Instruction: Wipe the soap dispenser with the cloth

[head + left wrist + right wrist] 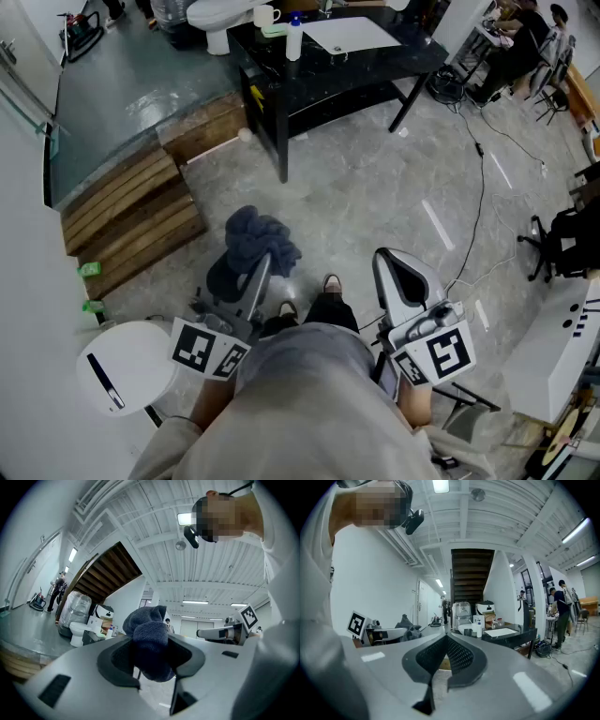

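The soap dispenser (pixel 294 37), a white bottle with a blue top, stands on the black table (pixel 375 67) far ahead; it also shows small in the right gripper view (pixel 478 629). A dark blue cloth (pixel 260 239) is bunched between the jaws of my left gripper (pixel 265 260), which is shut on it. In the left gripper view the cloth (pixel 151 641) fills the gap between the left gripper's (pixel 151 656) pads. My right gripper (pixel 383 256) is held beside it, shut with nothing in it (pixel 446 638). Both grippers are well short of the table.
A white basin (pixel 352 35) and a cup (pixel 265 16) share the table. Wooden steps (pixel 131 220) lie to the left and a white toilet (pixel 217 17) behind. Cables (pixel 482 187) cross the floor at right, near a chair (pixel 561 239) and seated people (pixel 520 37).
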Available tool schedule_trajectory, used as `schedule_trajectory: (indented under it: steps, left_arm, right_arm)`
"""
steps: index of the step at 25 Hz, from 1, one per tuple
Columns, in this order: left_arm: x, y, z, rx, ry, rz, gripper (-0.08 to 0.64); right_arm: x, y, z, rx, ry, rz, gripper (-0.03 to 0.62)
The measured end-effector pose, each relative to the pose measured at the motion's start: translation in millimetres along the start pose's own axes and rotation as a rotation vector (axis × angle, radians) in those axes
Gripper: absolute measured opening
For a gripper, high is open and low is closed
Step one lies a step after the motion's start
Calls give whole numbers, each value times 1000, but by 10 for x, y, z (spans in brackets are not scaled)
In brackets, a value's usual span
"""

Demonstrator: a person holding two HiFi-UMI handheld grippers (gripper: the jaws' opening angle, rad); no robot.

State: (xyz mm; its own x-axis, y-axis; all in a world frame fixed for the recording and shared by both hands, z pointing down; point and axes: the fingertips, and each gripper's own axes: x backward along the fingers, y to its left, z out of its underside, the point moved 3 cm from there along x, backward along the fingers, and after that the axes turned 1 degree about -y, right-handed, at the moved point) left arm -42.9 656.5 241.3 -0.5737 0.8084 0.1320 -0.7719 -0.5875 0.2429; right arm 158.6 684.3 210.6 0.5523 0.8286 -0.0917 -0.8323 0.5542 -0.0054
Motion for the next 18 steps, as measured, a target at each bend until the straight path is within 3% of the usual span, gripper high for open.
schedule_trajectory:
  steps: [9, 18]
  left_arm:
    - [-6, 22, 0, 10, 10, 22, 159]
    - [-360, 221, 81, 7, 54, 13, 158]
  right_arm:
    - [-2, 47, 44, -7, 31, 4, 0]
    - [-351, -278, 163, -67, 36, 3, 2]
